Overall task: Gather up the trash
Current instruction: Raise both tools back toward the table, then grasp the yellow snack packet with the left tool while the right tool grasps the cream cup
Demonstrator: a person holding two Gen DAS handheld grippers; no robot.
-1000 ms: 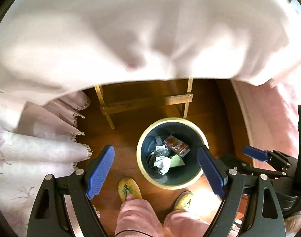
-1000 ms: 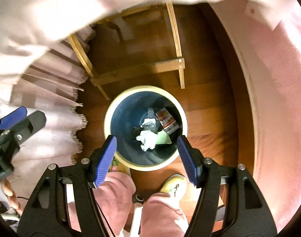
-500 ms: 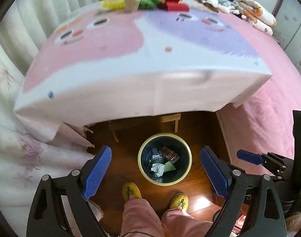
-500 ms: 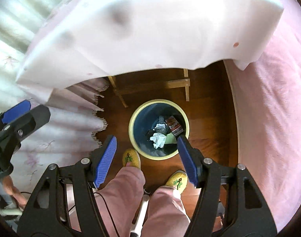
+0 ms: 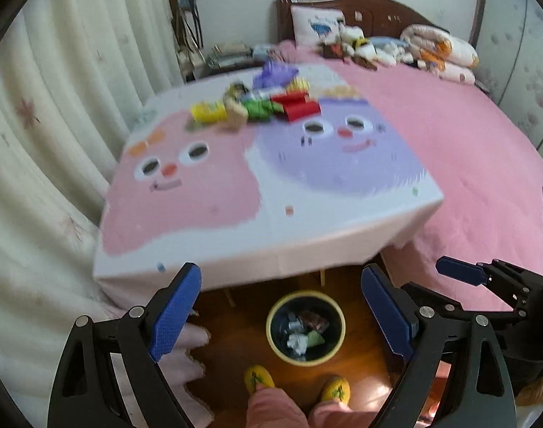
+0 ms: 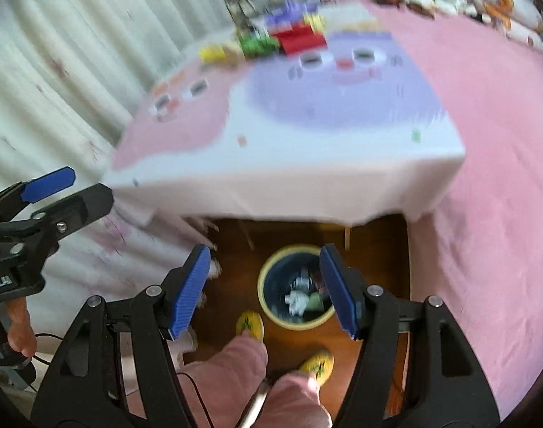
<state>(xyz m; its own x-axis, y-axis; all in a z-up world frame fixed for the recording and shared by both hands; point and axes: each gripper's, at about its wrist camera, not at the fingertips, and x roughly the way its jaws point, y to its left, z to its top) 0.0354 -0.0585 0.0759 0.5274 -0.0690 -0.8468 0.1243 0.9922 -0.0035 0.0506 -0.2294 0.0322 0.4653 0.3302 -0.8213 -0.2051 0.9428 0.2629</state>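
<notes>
Blue-padded fingers [image 5: 175, 310] of the left gripper [image 5: 282, 306] spread wide, empty; the right gripper [image 6: 266, 289] likewise. Colourful trash [image 5: 260, 105] clusters at the bench's [image 5: 271, 214] far edge, more fills the bin [image 5: 305, 324] on the floor. No writing is legible.

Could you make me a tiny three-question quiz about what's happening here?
1. True or false: the left hand-held gripper is holding trash.
2. Where does the round yellow-rimmed dark wastebasket stand?
A on the table
B on the wooden floor
C on the pink bed
3. Fill in: the heap of colourful wrappers lies on the cartoon-face ____.

Key: 1 false, its jaws are open and empty; 2 B; 3 tablecloth.
</notes>
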